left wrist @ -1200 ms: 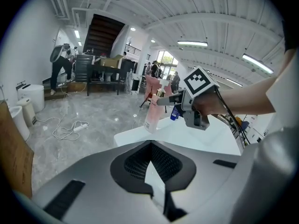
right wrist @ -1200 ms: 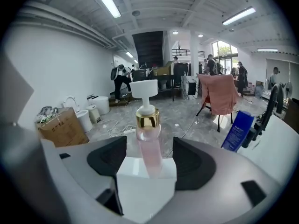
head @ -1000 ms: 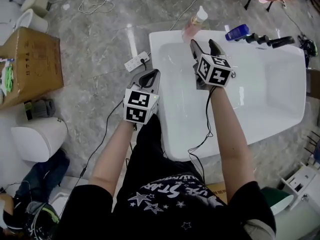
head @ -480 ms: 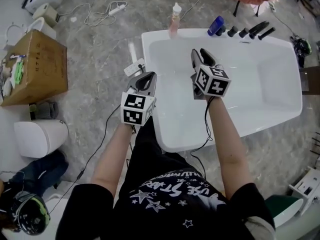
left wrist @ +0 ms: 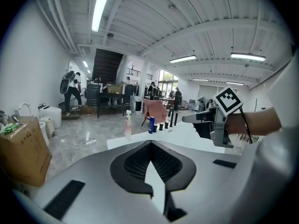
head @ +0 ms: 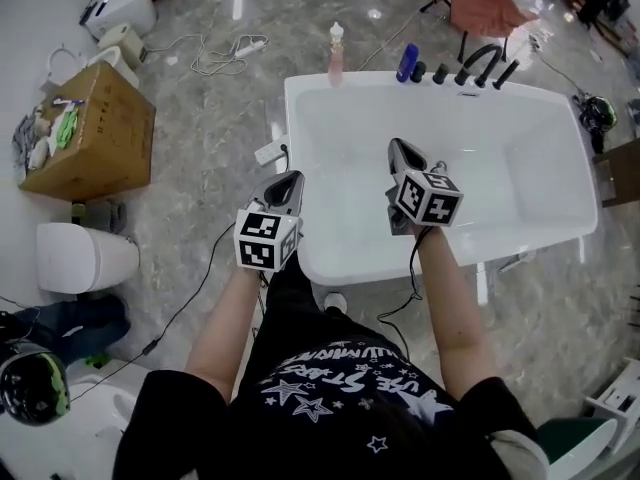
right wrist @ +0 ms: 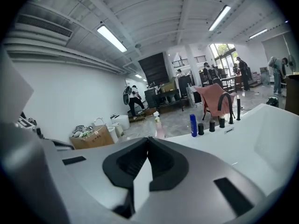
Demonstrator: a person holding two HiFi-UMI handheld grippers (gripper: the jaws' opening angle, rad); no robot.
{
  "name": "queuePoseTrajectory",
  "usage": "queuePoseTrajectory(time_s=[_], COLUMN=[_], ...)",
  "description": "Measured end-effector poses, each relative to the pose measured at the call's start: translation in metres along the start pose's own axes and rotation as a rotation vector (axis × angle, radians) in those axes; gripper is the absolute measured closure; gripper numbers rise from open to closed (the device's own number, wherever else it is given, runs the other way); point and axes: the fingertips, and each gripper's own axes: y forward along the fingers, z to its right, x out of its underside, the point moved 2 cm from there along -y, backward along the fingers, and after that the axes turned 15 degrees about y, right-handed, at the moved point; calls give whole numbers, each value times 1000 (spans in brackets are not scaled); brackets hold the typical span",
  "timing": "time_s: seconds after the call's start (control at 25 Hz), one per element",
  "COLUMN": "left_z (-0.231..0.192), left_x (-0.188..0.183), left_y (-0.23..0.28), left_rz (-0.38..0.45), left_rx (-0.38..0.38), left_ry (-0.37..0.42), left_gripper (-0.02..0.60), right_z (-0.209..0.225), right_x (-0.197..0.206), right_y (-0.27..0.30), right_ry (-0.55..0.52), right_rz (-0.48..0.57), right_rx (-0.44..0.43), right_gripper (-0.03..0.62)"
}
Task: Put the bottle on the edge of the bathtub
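Observation:
The pink pump bottle [head: 336, 50] stands upright on the far left corner of the white bathtub's rim [head: 360, 268], free of both grippers. It shows small and distant in the left gripper view [left wrist: 128, 125] and in the right gripper view [right wrist: 159, 127]. My right gripper [head: 395, 144] hangs over the tub's near half, far short of the bottle. Its jaws have just been closing and now meet with nothing between them [right wrist: 147, 138]. My left gripper [head: 290, 176] is outside the tub's left wall, shut and empty [left wrist: 150, 143].
A blue bottle [head: 406, 63] and black tap fittings [head: 480, 63] line the tub's far rim. A power strip [head: 268, 153] and cables lie on the floor left of the tub. A cardboard box [head: 90, 133] and a white toilet [head: 85, 258] stand further left.
Both grippers have drawn back from the bottle toward the tub's near end. The right jaws went from open to shut. The bottle stays standing on the rim.

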Motion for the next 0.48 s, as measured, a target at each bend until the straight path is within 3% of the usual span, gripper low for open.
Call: queuePoseTrajectory(time_s=[0.24,0.48], left_z=[42,57], left_x=[-9,0], left_y=[-53,-82], left_rz=[16,1], left_rx=[-54,-82], left_ry=[-1,-14], left_gripper=[566,566], right_z=[4,-4], right_x=[20,41], right_y=[-67,-97], right_ry=[2,-4], right_rz=[0,-7], right_rx=[-34,-72], right_gripper=[579,580])
